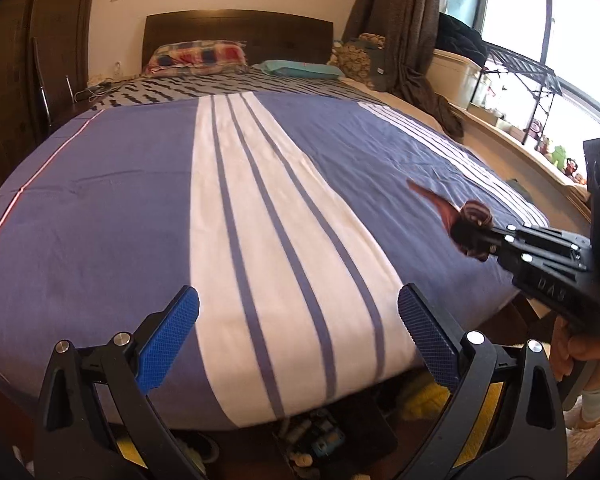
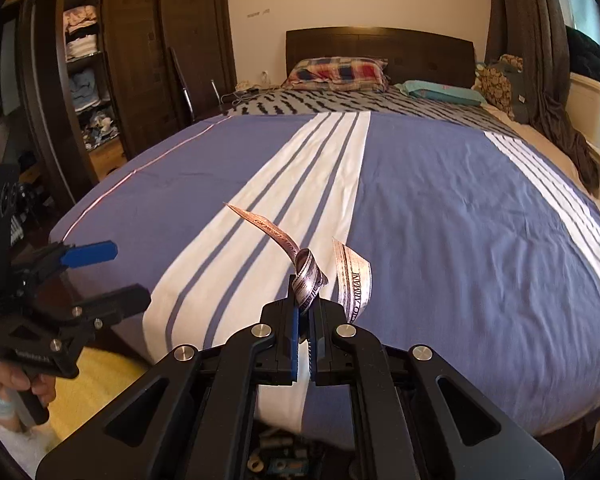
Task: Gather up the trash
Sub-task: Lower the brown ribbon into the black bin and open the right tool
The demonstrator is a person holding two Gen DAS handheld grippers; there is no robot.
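Observation:
A printed ribbon [image 2: 312, 276], pinkish brown with lettering, hangs pinched between the pads of my right gripper [image 2: 306, 306], which is shut on it. Its loose ends stick up and out over the blue-and-white striped duvet [image 2: 440, 220]. In the left wrist view the same ribbon [image 1: 434, 204] trails from the right gripper [image 1: 470, 236] at the right edge, above the bed's foot corner. My left gripper [image 1: 298, 320] is open with nothing between its blue pads [image 1: 172, 332], hovering over the foot of the duvet [image 1: 100, 208]. In the right wrist view the left gripper [image 2: 120, 274] shows at the far left.
A dark headboard [image 2: 380, 46] and pillows [image 2: 340, 70] lie at the far end. An open wardrobe [image 2: 84, 60] stands on the left; a window sill with a rack [image 1: 516, 76] is on the right. A yellow rug [image 2: 96, 384] and clutter [image 1: 312, 436] lie by the bed's foot.

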